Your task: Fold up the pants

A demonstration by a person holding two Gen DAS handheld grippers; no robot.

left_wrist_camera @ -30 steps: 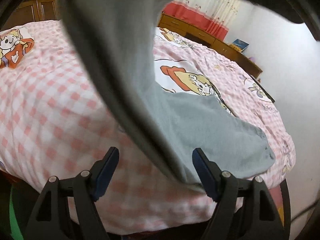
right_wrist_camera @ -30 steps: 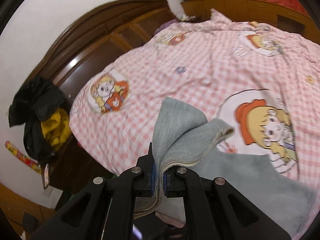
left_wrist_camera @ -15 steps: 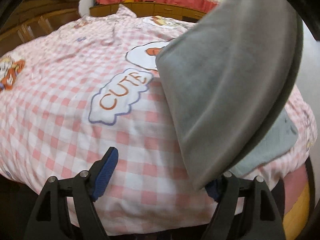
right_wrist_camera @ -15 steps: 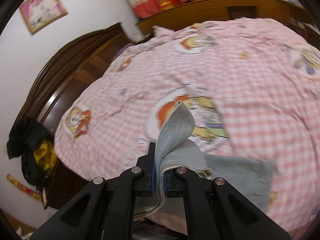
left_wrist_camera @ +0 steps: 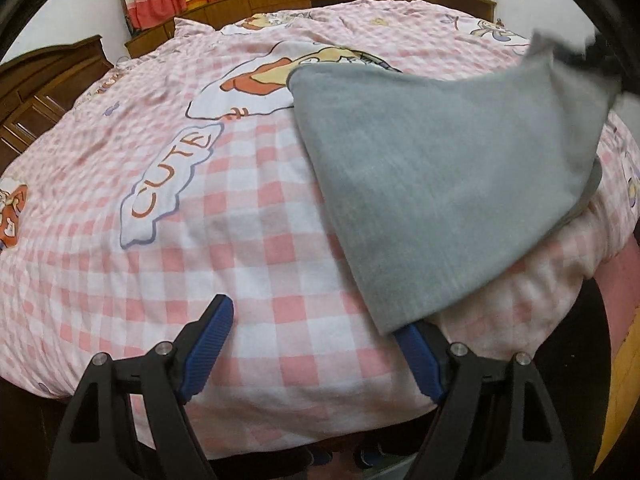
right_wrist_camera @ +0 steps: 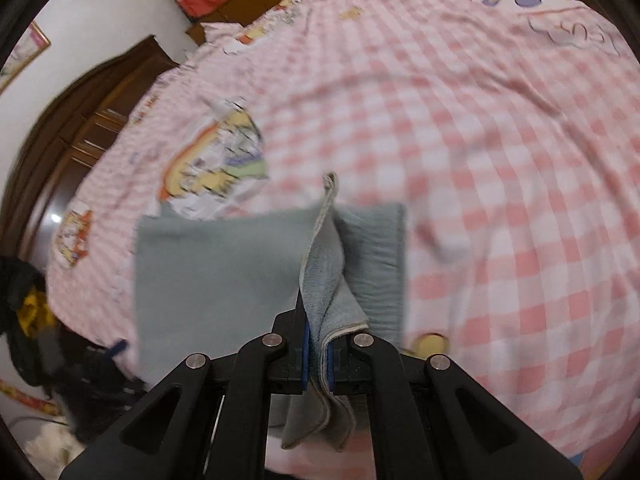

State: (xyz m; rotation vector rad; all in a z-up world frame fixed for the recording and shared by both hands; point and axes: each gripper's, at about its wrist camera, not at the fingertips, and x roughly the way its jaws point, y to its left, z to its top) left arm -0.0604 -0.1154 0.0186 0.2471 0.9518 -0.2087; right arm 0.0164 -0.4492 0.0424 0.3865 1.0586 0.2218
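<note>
— Pants (right_wrist_camera: 224, 272) lay folded on the bed (right_wrist_camera: 480, 160), ahead of our right gripper (right_wrist_camera: 318, 364), which was clamped on their hem.
— And our left gripper (left_wrist_camera: 316, 344)?
— Jaws apart, opening; nothing pinched, cloth corner touching its right finger.

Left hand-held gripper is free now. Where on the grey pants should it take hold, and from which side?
Grip the near corner of the grey pants, coming from the bed's near edge. That corner hangs loose just above the checked bedcover, beside the left hand-held gripper.
</note>
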